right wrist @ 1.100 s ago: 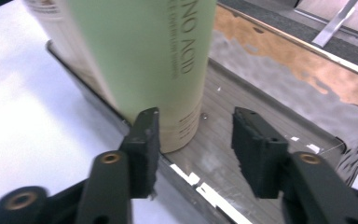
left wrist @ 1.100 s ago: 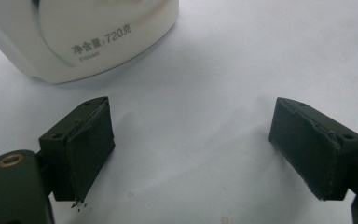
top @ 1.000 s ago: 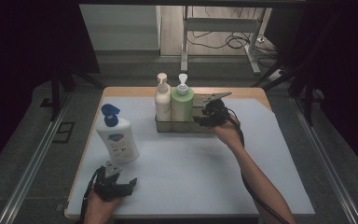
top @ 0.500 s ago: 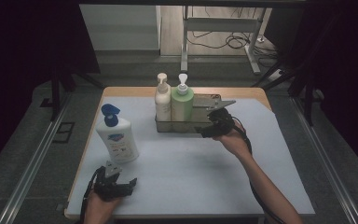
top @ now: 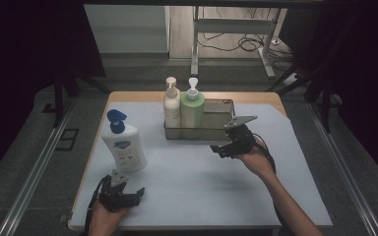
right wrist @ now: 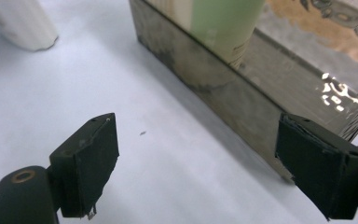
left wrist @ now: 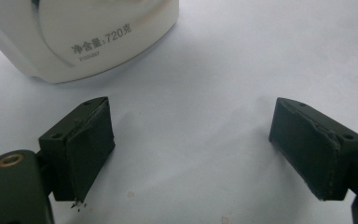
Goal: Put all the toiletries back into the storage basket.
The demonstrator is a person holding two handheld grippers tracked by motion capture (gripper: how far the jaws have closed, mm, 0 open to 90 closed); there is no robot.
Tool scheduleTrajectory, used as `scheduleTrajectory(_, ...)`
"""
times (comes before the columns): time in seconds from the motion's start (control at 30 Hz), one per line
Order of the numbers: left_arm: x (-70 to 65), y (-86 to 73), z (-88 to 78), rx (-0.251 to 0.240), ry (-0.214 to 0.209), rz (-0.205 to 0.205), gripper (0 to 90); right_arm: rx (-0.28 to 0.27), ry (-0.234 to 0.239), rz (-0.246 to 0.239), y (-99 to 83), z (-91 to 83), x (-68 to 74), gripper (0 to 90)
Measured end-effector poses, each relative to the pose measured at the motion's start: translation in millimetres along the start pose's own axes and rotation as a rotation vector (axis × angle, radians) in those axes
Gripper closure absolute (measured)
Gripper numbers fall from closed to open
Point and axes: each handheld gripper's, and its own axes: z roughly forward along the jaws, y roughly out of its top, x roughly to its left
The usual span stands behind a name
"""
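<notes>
My right tongs (top: 220, 149), just opened wide and empty, hover beside the metal basket (top: 220, 129); my left tongs (top: 129, 191) gape empty near the white bottle (top: 124, 150).

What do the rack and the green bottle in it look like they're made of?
The rack looks like metal, shiny but dulled: its inner wall mirrors blurred reflections. The green bottle looks like matte, opaque plastic with a white pump top, though that is only a guess from its look.

Beyond the far edge of the table (top: 295, 196) stands a metal frame (top: 226, 24) with black cables (top: 241, 43) on the floor — a dark rail (top: 34, 182) runs along the left edge.
</notes>
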Motion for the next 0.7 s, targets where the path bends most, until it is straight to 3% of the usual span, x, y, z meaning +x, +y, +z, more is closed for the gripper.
scheduleTrajectory(0.43, 0.4, 0.0, -0.2, -0.002, -0.002, -0.004, 13.6, 0.01, 0.002, -0.016, -32.5, -16.7, 14.2, 7.8)
scheduleTrajectory(0.7, 1.0, 0.1, -0.4, -0.001, -0.006, -0.006, 13.8, 0.015, -0.001, 0.01, -55.8, -23.3, 18.1, 5.8)
